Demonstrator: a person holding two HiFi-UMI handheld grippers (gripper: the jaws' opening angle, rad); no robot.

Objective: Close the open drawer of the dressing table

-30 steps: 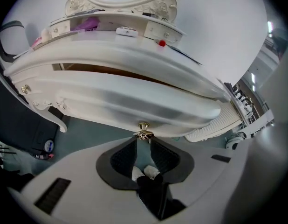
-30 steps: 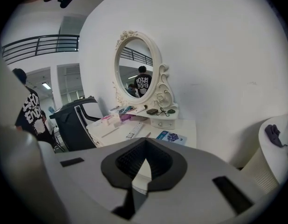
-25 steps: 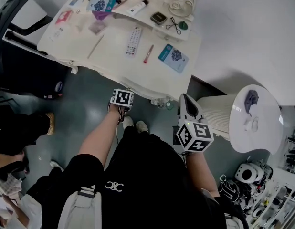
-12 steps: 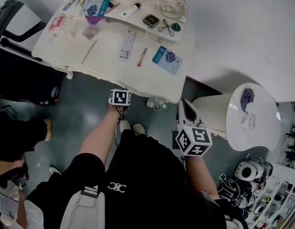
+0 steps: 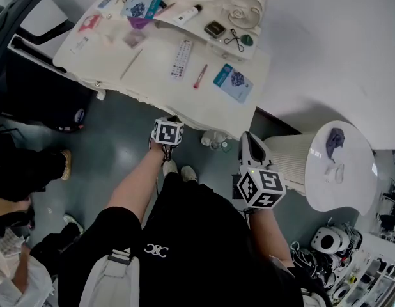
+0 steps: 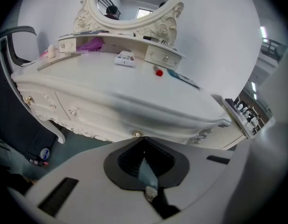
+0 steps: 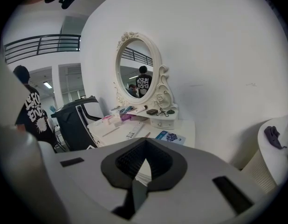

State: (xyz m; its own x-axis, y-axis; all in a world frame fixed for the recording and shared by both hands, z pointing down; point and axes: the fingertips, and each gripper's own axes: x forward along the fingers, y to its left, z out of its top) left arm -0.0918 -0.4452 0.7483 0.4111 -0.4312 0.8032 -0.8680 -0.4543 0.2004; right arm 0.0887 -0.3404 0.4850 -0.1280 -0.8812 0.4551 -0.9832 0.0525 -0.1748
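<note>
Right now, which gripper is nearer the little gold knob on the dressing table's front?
Left. The left gripper, jaws shut and empty, sits just in front of the knob. The right gripper hangs back beyond the right corner of the table.

Your head camera looking steeply down on the dressing table (image 5: 153, 85), left gripper (image 6: 144, 143) camera facing its front edge closely, right gripper (image 7: 145, 146) camera viewing from farther back, all sharing the tabletop.

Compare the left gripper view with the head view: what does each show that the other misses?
Left gripper view only: that the left gripper has its jaws shut and empty, and a small knob straight ahead on the front of the dressing table. Head view only: the right gripper and the round side table. Both: the remote control lying on top of it.
</note>
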